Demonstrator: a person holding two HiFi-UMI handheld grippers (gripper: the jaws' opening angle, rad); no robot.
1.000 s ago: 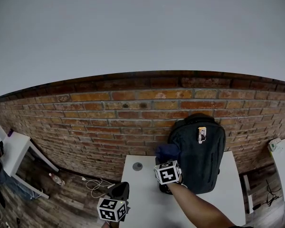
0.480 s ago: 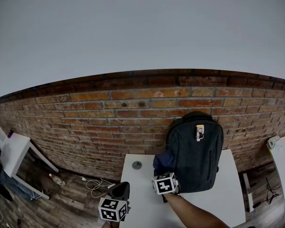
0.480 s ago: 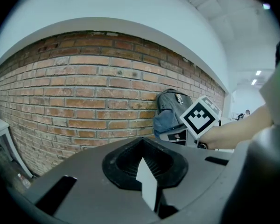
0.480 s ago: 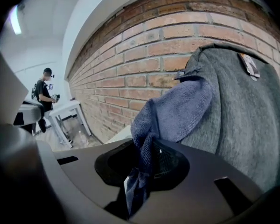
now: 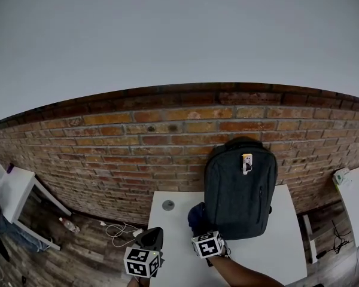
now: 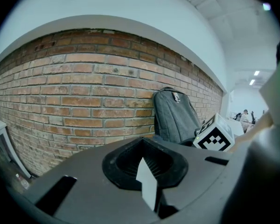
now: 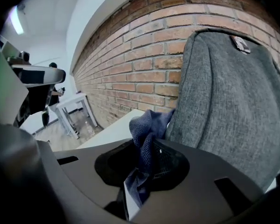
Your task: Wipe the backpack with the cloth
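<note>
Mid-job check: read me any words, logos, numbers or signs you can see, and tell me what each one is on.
No readable text in any view.
Small tag near the top of the backpack: a light patch with a picture, too small to read.
Marker cubes: black-and-white square patterns only, no letters or numbers.

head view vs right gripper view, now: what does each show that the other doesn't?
Head view only: the left hand-held gripper low in frame by the table's left edge, a round grommet in the white table, and white cables on the floor.
Right gripper view only: the right hand-held gripper up close, its jaws shut on the blue cloth, which bunches up out of them.
Both: the grey backpack upright against the brick wall, with the cloth at its lower left.
</note>
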